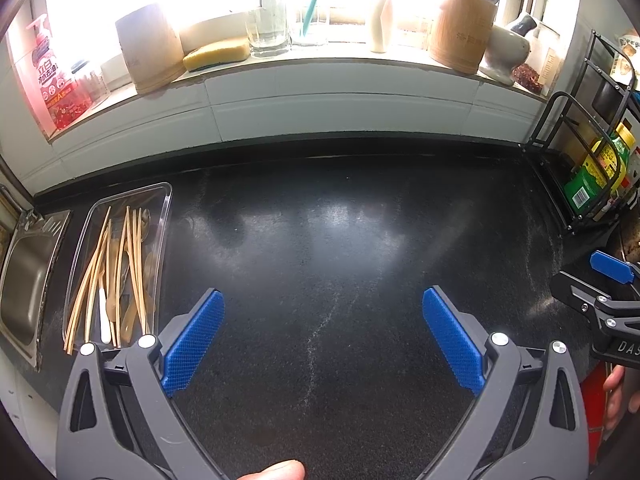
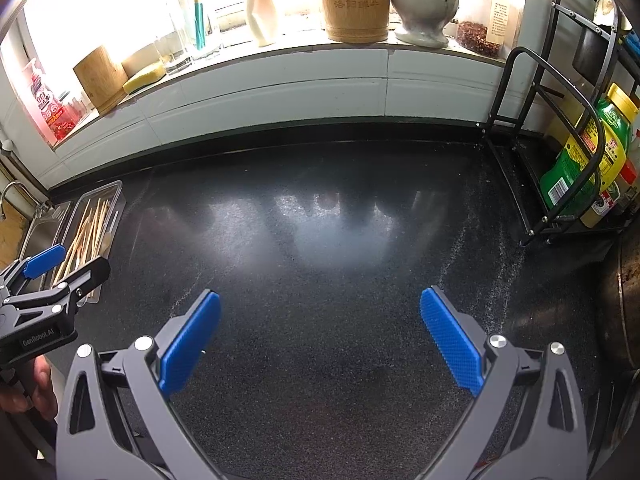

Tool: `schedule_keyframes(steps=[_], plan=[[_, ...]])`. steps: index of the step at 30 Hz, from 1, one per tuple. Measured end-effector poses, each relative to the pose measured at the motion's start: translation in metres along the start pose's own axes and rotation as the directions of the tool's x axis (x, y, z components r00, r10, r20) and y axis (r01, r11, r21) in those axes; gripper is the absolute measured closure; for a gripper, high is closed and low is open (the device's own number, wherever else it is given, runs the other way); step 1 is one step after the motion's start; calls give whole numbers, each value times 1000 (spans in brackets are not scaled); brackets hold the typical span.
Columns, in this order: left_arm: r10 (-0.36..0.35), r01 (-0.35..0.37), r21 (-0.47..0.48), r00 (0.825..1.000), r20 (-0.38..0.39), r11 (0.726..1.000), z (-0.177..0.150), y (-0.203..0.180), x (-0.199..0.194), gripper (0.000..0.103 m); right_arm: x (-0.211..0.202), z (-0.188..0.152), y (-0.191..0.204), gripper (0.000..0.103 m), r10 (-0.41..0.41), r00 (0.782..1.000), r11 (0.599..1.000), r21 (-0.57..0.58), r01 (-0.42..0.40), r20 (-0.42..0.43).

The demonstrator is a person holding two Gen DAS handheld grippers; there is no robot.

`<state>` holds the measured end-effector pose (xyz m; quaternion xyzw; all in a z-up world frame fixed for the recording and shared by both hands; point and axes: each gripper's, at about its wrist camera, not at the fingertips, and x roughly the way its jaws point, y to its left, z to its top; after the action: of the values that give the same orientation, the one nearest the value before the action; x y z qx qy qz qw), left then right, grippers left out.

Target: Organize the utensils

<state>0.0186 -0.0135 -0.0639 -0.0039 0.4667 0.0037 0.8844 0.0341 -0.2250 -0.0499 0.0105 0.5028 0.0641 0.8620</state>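
Note:
A clear plastic tray (image 1: 162, 216) lies at the left of the black counter beside the sink, holding several wooden chopsticks (image 1: 136, 264), wooden spoons and a white-handled utensil (image 1: 104, 316). The right wrist view shows the same tray (image 2: 114, 196), partly hidden behind the left gripper. My left gripper (image 1: 323, 300) hovers open over bare counter, just right of the tray, nothing between its blue pads. My right gripper (image 2: 320, 302) is open too, over the counter's middle. Two bamboo holders stand on the sill: an empty one (image 1: 148, 48) at left, one with utensils (image 1: 460, 32) at right.
A steel sink (image 1: 24, 284) sits left of the tray. The sill carries a sponge (image 1: 218, 54), glasses, a bottle, a stone mortar (image 2: 424, 8) and a red soap bottle (image 1: 52, 76). A black wire rack (image 2: 560, 152) with condiment bottles stands at right; a dark pan rim is at the far right.

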Motion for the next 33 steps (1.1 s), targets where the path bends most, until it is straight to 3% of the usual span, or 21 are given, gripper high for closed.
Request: schedule_keyframes(steps=[21, 24, 33], plan=[[-16, 17, -23, 1000, 25, 1000, 0, 0, -7, 6, -1, -1, 1, 6, -4, 1000, 1000, -15, 4, -2], [64, -63, -20, 998, 28, 998, -2, -2, -10, 6, -1, -2, 2, 6, -5, 1000, 1000, -21, 5, -1], [49, -49, -13, 998, 40, 999, -2, -2, -12, 6, -1, -2, 1, 6, -7, 1000, 1000, -22, 7, -1]])
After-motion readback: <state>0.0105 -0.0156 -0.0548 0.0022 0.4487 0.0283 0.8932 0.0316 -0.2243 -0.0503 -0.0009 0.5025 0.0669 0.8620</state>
